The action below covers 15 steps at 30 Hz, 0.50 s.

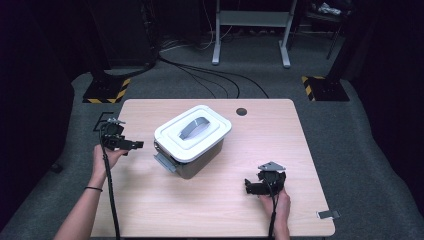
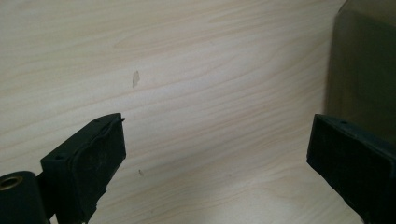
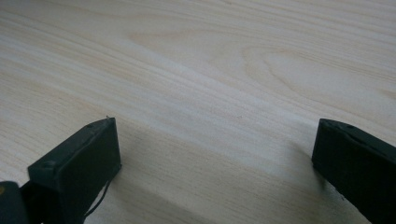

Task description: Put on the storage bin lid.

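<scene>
A grey storage box (image 1: 197,152) with a white lid (image 1: 193,131) and a grey handle (image 1: 195,128) stands near the middle of the wooden table (image 1: 150,200). Its side latch (image 1: 164,162) hangs open at the front left. My left gripper (image 1: 136,145) is held just left of the box, pointing at it, jaws wide apart and empty; the box's dark wall (image 2: 364,70) shows at the right of the left gripper view. My right gripper (image 1: 248,187) sits low over the table to the box's front right, open, with bare wood (image 3: 210,93) between its jaws.
A round cable hole (image 1: 241,111) lies at the table's far edge. A small metal clip (image 1: 328,214) rests at the front right corner. Beyond the table are stand bases with yellow-black tape (image 1: 106,90), floor cables (image 1: 215,75) and a grey desk frame (image 1: 252,30).
</scene>
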### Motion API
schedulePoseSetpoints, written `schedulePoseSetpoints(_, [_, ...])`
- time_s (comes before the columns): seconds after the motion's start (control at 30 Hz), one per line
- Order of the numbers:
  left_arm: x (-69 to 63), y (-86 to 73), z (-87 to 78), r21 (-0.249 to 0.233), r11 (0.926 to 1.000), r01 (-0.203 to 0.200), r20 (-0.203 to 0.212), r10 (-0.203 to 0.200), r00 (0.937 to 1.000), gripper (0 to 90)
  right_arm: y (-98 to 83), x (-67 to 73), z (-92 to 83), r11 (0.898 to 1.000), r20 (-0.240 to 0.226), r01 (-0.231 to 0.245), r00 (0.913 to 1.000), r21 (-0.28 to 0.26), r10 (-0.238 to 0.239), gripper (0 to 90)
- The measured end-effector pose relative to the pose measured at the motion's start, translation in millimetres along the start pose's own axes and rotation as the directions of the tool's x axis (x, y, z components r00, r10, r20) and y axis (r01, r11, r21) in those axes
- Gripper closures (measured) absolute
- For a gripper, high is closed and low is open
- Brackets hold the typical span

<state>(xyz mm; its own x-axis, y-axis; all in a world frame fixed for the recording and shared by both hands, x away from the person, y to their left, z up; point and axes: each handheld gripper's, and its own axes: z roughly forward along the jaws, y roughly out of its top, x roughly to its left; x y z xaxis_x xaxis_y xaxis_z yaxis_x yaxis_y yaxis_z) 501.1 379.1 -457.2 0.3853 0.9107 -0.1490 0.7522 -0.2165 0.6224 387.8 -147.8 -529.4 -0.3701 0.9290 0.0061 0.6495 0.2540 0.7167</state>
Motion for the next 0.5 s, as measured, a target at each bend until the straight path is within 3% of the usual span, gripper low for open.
schedulePoseSetpoints(0.17, [7.3,-12.9,15.0,0.012,0.9988,0.048,0.031,-0.049,0.9983,4.3,0.0,0.0,0.0,1.000,0.000,0.000,1.0000,0.000,0.000,0.2])
schedulePoseSetpoints(0.27, [7.6,-16.7,18.5,0.012,0.9992,0.038,0.018,-0.038,0.9991,4.9,0.0,0.0,0.0,1.000,0.000,0.000,1.0000,0.000,0.000,0.2])
schedulePoseSetpoints(0.4, [9.6,-23.6,25.8,0.011,0.9985,0.054,0.040,-0.054,0.9977,4.8,0.0,0.0,0.0,1.000,0.000,0.000,1.0000,0.000,0.000,0.2])
schedulePoseSetpoints(0.5, [9.6,-30.1,31.6,0.000,0.9990,0.045,0.020,-0.045,0.9988,5.3,0.0,0.0,0.0,1.000,0.000,0.000,1.0000,0.000,0.000,0.2])
